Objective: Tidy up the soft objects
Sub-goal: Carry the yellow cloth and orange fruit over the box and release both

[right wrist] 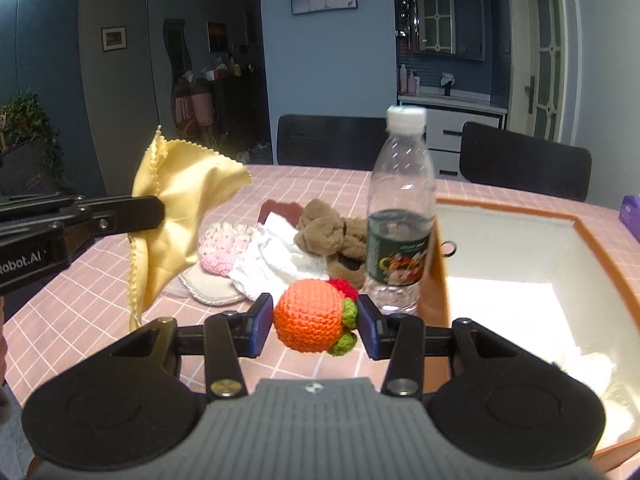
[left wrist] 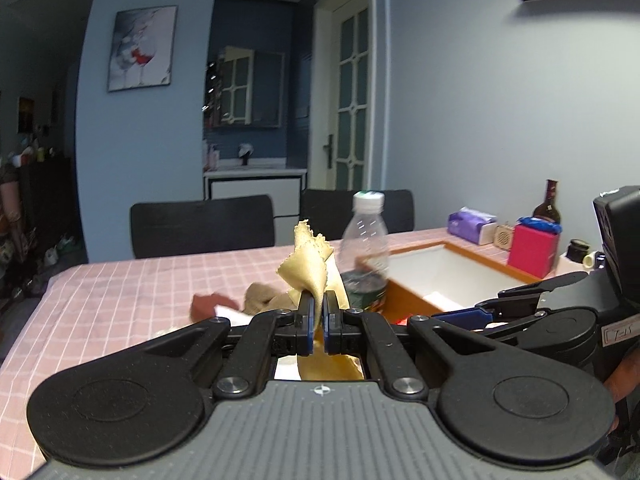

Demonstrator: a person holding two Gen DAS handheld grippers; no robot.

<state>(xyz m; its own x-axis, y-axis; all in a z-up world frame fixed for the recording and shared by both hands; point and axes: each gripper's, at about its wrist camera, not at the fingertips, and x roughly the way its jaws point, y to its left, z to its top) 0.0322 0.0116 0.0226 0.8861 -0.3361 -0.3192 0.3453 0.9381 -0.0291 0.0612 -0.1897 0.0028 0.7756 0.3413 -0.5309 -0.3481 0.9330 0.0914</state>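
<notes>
My left gripper (left wrist: 318, 304) is shut on a yellow cloth (left wrist: 310, 264), which sticks up above the pads and hangs below them. In the right wrist view that cloth (right wrist: 176, 200) dangles from the left gripper (right wrist: 156, 210) at the left, above the table. My right gripper (right wrist: 314, 320) is shut on an orange crochet ball (right wrist: 308, 316) with green and red knobs, held above the pink checked tablecloth (right wrist: 100, 300). Behind it lie a pink crochet piece (right wrist: 224, 246), a white cloth (right wrist: 272, 262) and a brown plush (right wrist: 332, 232). An orange box with a white inside (right wrist: 508, 206) stands at the right.
A clear plastic bottle (right wrist: 402, 216) stands upright against the box's near left corner. A beige pad (right wrist: 212, 284) lies under the pile. At the table's far right are a purple tissue pack (left wrist: 468, 224), a pink box (left wrist: 534, 248) and a dark bottle (left wrist: 548, 204). Black chairs (right wrist: 332, 140) line the far edge.
</notes>
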